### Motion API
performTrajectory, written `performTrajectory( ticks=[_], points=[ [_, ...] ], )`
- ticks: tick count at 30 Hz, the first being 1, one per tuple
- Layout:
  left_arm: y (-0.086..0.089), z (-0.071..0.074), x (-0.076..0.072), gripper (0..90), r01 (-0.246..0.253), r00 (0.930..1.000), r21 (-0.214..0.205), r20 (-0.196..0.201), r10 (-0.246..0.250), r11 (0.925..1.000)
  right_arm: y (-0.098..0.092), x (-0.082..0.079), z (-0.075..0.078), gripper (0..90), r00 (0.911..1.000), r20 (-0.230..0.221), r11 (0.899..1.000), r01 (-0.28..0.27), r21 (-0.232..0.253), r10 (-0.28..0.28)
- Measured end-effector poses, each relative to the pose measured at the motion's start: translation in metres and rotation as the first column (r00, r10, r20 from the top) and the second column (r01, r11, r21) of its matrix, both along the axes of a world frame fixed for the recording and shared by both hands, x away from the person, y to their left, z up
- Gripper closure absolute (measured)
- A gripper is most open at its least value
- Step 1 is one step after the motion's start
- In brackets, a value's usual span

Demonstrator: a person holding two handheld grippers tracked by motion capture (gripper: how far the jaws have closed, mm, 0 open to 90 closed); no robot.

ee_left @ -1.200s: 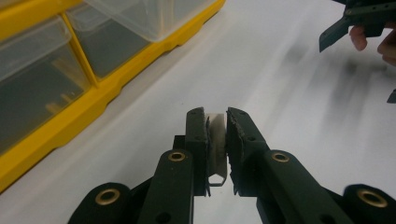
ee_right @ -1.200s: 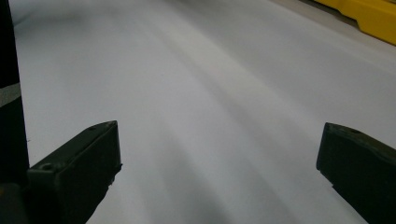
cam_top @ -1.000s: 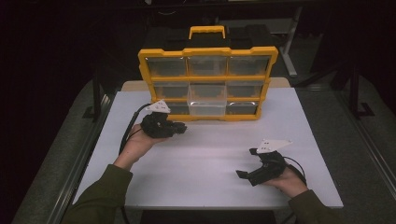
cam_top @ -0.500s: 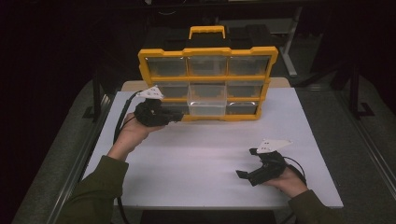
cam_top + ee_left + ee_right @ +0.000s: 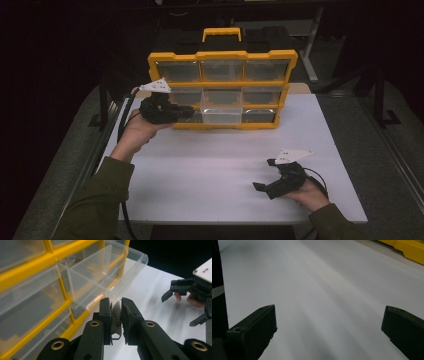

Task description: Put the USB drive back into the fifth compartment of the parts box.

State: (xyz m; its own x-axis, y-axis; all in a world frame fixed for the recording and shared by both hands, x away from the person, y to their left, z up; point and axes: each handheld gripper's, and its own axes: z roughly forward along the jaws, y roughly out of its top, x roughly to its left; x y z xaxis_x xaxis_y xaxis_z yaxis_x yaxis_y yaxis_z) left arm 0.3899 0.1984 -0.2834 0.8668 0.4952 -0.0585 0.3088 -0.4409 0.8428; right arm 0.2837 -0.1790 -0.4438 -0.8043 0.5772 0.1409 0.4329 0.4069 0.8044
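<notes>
The small grey piece [image 5: 115,315] sat pinched between the pads of the left gripper [image 5: 116,305], jaws closed tight on it; too blurred to say what kind of part it was. In the left gripper view it hung in the air just in front of a clear drawer [image 5: 105,275] pulled partway out of the yellow organizer [image 5: 222,87], drawer lip just above and beyond the jaw tips, not touching. In the high view the left gripper [image 5: 186,112] was at approx. 9 o'clock of the table [image 5: 210,170], up against the organizer's left column, w/ the open middle drawer [image 5: 221,107] just to its 3 o'clock side. The organizer stood upright at 12 o'clock, handle on top, other drawers pushed in.

Step in hand, by judgement: carrying the piece to the open drawer for drop-off. Next move would call for lifting the jaw tips over the drawer's front lip, centring above its cavity, then opening the jaws so the piece falls inside, not onto the table.

Right gripper [image 5: 263,180] rested low at approx. 5 o'clock, well apart from the organizer, jaws spread wide w/ nothing between them; its own view looked across bare white table [image 5: 317,290] past the jaw tips.
</notes>
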Motion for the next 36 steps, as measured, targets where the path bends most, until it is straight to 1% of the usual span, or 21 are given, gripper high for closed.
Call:
performTrajectory(
  ticks=[2,3,8,11,13,14,17,23,25,26,27,29,30,31,34,35,36],
  points=[
    [0.0,0.0,0.0,79.4,0.0,1.0,0.0,0.0,0.0,1.0,0.0,0.0,0.0,0.0,1.0,0.0,1.0,0.0,0.0,0.0],
    [-0.002,0.009,0.004,79.4,0.007,0.9999,-0.005,0.009,-0.007,1.0,0.0,0.0,0.0,0.0,1.0,0.0,1.0,0.0,0.0,0.0],
    [-0.007,0.016,0.008,79.4,0.014,0.9998,-0.007,0.016,-0.013,0.9999,0.001,0.0,0.0,0.0,1.0,-0.004,1.0,-0.003,-0.001,0.003],
    [-0.014,0.024,0.013,79.4,0.02,0.9995,-0.004,0.024,-0.02,0.9998,0.001,0.0,0.0,0.0,1.0,-0.004,1.0,-0.002,-0.001,0.002],
    [-0.015,0.025,0.014,79.4,0.02,0.9995,-0.007,0.025,-0.02,0.9998,0.0,0.0,0.0,0.0,1.0,-0.001,1.0,-0.002,-0.001,0.002],
    [-0.019,0.028,0.017,79.4,0.022,0.9994,-0.007,0.028,-0.022,0.9997,0.0,0.0,0.0,0.0,1.0,-0.001,1.0,-0.002,-0.001,0.002],
    [-0.025,0.031,0.022,79.3,0.026,0.9992,-0.006,0.031,-0.026,0.9997,0.001,0.0,0.0,0.0,1.0,-0.003,1.0,-0.003,-0.001,0.003],
    [-0.039,0.029,0.03,79.4,0.033,0.9993,-0.003,0.02,-0.033,0.9994,0.0,0.0,0.0,0.0,1.0,-0.003,1.0,0.0,0.001,0.0],
    [-0.039,0.029,0.03,79.3,0.033,0.9993,-0.003,0.02,-0.033,0.9994,0.0,0.0,0.0,0.0,1.0,-0.004,1.0,-0.001,0.001,0.001],
    [-0.044,0.024,0.032,79.3,0.037,0.9993,-0.001,0.006,-0.037,0.9993,0.0,0.0,0.0,0.0,1.0,-0.004,1.0,-0.002,0.0,0.002],
    [-0.049,0.021,0.034,78.9,0.03,0.9995,0.012,0.008,-0.03,0.9995,0.0,0.0,0.0,0.0,1.0,-0.003,1.0,-0.003,0.0,0.003],
    [-0.05,0.018,0.036,78.3,0.023,0.9997,0.01,0.01,-0.023,0.9997,0.0,-0.001,0.0,0.0,1.0,-0.003,1.0,-0.002,0.001,0.002],
    [-0.05,0.018,0.037,75.2,0.02,0.9998,-0.003,0.009,-0.02,0.9998,0.0,-0.001,0.0,0.0,1.0,-0.004,1.0,-0.002,0.002,0.002],
    [-0.05,0.017,0.037,69.4,0.016,0.9999,-0.012,0.003,-0.015,0.9998,0.0,-0.001,0.001,0.0,1.0,-0.004,1.0,-0.001,0.002,0.001],
    [-0.048,0.017,0.038,62.1,0.009,1.0,-0.01,0.0,-0.009,0.9999,-0.001,-0.001,0.001,0.0,1.0,0.0,1.0,-0.003,0.004,0.003],
    [-0.046,0.016,0.037,62.1,0.008,1.0,-0.013,-0.001,-0.008,0.9999,-0.001,-0.001,0.001,0.0,1.0,0.001,1.0,-0.003,0.004,0.003],
    [-0.046,0.016,0.037,60.2,0.008,1.0,-0.013,-0.001,-0.008,0.9999,-0.001,-0.001,0.001,0.0,1.0,0.001,1.0,-0.003,0.004,0.003]
  ],
)
